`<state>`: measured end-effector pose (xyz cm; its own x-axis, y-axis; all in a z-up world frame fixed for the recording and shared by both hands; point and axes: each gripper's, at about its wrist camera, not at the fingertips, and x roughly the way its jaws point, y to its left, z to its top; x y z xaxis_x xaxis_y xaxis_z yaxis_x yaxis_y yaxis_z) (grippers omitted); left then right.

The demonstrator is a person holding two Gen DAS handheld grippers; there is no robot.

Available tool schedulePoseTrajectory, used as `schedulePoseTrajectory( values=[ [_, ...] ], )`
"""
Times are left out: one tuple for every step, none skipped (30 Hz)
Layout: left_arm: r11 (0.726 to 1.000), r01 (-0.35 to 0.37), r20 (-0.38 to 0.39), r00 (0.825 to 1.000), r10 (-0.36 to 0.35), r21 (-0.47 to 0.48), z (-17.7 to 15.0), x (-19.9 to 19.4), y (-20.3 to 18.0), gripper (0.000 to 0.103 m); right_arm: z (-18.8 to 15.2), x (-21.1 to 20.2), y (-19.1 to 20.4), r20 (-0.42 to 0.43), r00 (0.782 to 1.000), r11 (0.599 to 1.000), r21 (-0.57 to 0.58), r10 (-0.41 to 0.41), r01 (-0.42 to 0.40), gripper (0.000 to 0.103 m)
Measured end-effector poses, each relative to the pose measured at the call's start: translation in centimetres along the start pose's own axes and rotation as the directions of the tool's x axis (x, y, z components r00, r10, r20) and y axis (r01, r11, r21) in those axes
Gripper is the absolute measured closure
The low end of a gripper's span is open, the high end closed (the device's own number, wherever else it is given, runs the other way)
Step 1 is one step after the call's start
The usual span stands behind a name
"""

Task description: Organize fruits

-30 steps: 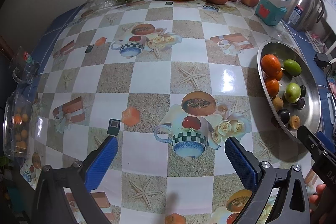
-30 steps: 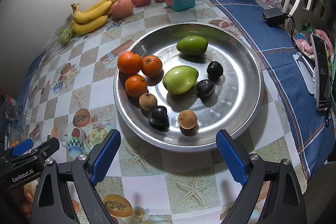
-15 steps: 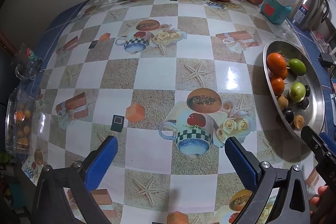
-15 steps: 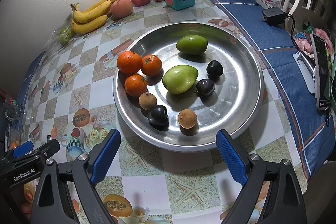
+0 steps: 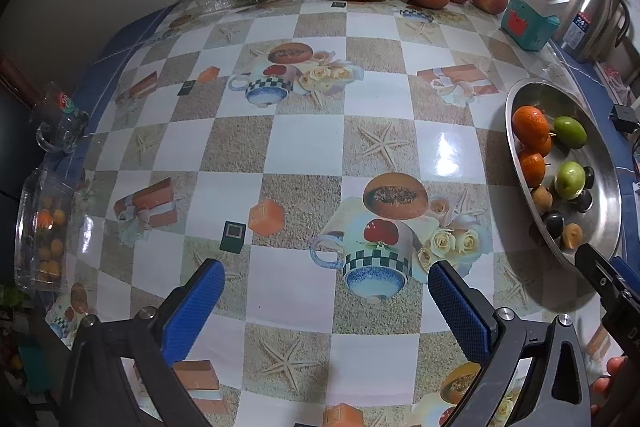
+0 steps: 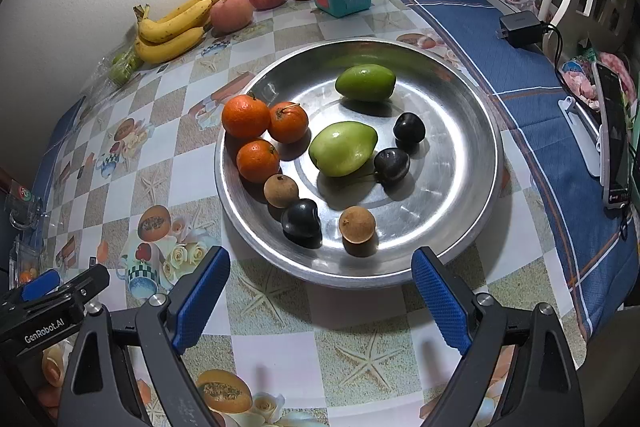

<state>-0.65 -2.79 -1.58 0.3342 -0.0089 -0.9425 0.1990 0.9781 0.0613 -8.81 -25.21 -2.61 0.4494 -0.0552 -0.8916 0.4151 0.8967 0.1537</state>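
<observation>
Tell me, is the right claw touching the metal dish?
Apart. In the right wrist view the open right claw hangs before the metal dish, and tablecloth shows between its fingertips and the rim.

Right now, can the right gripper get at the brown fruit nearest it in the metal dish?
Probably yes. The right gripper is open and empty just short of the dish rim, and the brown fruit lies just beyond that rim with nothing over it. A dark plum sits close beside it.
</observation>
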Motion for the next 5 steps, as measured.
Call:
schedulePoseTrajectory(
  values=[
    [1.0, 0.0, 0.001, 1.0, 0.0, 0.003, -0.01, -0.02, -0.06, 0.0, 0.01, 0.0, 0.0, 0.0, 1.0, 1.0, 0.0, 0.0, 0.0, 0.011],
    [1.0, 0.0, 0.001, 1.0, 0.0, 0.005, 0.0, 0.01, -0.1, 0.0, -0.01, -0.01, -0.01, 0.0, 1.0, 1.0, 0.0, 0.0, 0.0, 0.011],
    [1.0, 0.002, -0.001, 1.0, -0.002, 0.005, 0.0, 0.03, -0.1, 0.0, -0.02, -0.03, -0.03, 0.0, 1.0, 1.0, 0.0, 0.0, 0.0, 0.011],
    [1.0, 0.005, -0.003, 1.0, -0.005, 0.004, 0.02, 0.08, -0.08, 0.0, 0.02, -0.02, -0.01, 0.0, 1.0, 1.0, 0.0, 0.0, 0.0, 0.011],
    [1.0, 0.007, -0.007, 1.0, -0.007, 0.0, 0.03, 0.15, -0.02, 0.0, 0.01, -0.02, -0.02, 0.0, 1.0, 1.0, 0.0, 0.0, 0.0, 0.011]
  ],
)
